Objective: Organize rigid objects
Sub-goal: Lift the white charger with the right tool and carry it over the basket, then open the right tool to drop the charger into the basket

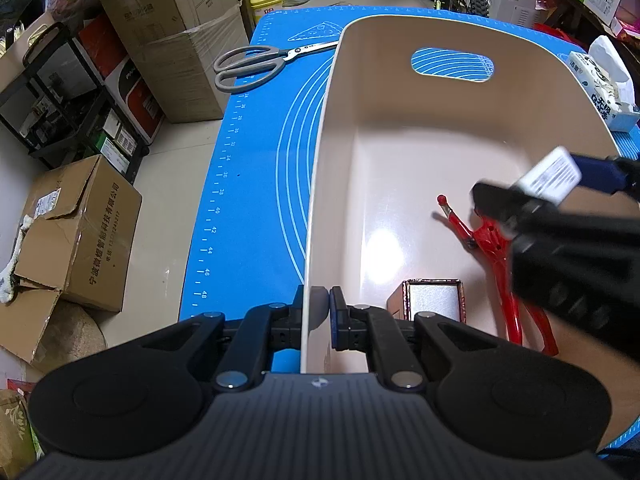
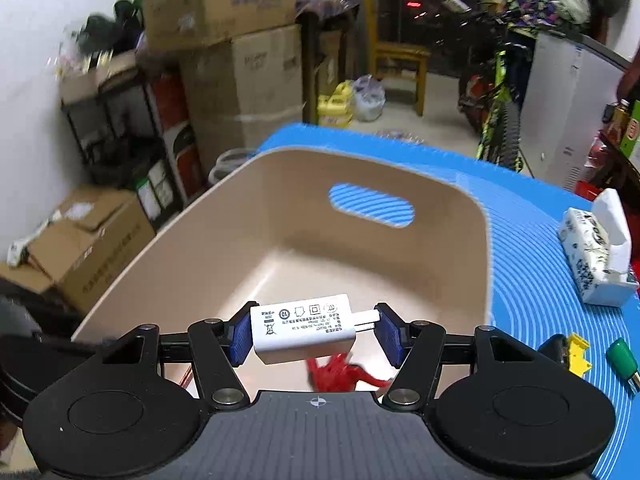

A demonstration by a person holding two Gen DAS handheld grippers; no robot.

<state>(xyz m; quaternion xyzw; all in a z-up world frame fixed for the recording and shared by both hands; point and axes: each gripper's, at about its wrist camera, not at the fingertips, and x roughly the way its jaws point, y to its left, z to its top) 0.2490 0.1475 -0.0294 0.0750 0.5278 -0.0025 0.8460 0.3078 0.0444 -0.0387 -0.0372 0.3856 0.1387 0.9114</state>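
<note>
**Charger carried over the bin while the other gripper pinches its wall**

The landmark is the beige bin point(image 1: 420, 128), which stands on a blue mat point(image 1: 256, 168) covering the tabletop.

The left gripper point(image 1: 319, 304) is clenched on the bin's near wall: one of its fingers sits outside the rim, the other inside, and the thin wall is squeezed between the pads.

The right gripper point(image 2: 316, 330) hangs above the bin's near edge. Its fingers grasp a white charger point(image 2: 304, 330) end to end, one blue pad against the body, the other against the metal prongs. The charger's printed label faces up. From the left wrist view the same charger point(image 1: 554, 178) appears over the bin's right side, blurred.

Inside the bin, on its floor, lies a red tool point(image 1: 486, 240) with long handles, towards the near right corner. Just beside it, nearer the clamped wall, sits a small box point(image 1: 434, 298) with a patterned rim.

Outside the bin, beyond its left wall, grey-handled scissors point(image 1: 256, 66) lie on the mat. To the bin's right, a tissue pack point(image 2: 596, 260) lies on the mat. Nearer the camera on that same side lie a yellow piece point(image 2: 576, 352) and a green-capped item point(image 2: 622, 358), close together.
</note>
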